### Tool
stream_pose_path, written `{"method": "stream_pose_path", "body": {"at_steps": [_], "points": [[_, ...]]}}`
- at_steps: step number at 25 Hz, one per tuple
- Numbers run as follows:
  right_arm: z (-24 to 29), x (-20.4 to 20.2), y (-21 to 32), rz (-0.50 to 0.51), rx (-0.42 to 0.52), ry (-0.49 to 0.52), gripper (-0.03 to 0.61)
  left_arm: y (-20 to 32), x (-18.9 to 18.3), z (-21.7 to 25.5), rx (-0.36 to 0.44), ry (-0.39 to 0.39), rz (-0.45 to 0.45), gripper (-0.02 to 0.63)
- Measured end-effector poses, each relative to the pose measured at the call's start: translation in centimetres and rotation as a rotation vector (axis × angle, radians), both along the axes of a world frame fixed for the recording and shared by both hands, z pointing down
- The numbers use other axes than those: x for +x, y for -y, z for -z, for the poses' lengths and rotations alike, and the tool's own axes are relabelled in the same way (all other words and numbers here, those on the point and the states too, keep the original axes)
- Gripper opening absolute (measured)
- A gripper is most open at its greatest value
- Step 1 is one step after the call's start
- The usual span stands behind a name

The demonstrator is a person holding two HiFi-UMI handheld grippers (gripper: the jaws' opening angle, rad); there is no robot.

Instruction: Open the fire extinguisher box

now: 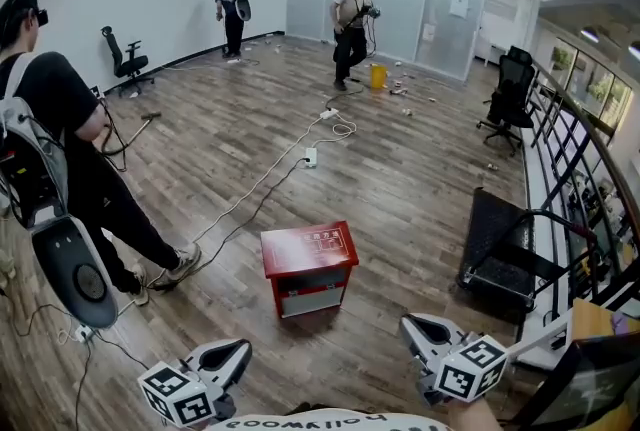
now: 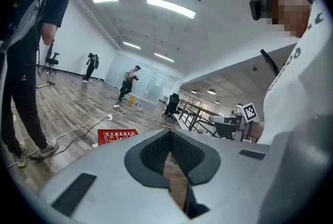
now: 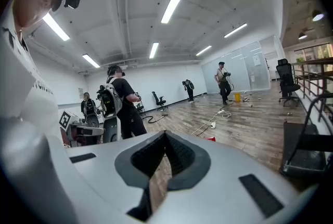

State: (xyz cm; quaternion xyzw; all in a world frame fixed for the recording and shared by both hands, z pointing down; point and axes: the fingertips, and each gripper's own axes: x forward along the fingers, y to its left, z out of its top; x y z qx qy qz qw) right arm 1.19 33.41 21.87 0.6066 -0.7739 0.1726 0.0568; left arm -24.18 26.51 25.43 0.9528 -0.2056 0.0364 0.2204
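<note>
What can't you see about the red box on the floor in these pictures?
1. Inside of the red box: head view, it is closed.
2. The white writing on its top: head view, too small to read.
3. Its front: left gripper view, hidden behind the shut left claw.
4. Nearly all of it: right gripper view, the shut right claw covers all but a red corner.

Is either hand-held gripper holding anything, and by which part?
Nothing is held: the left hand-held gripper and right hand-held gripper are both shut and empty, clear of the red fire extinguisher box.
</note>
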Motion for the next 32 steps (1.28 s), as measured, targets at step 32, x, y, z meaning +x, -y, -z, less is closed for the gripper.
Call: {"method": "stream_pose_path", "body": {"at_steps": [32], "points": [[-6.8, 4.8, 0.1, 0.127, -0.026, -0.010, 0.015, -1.0, 3.3, -5.0, -0.086, -0.001, 0.177, 0.006]]}}
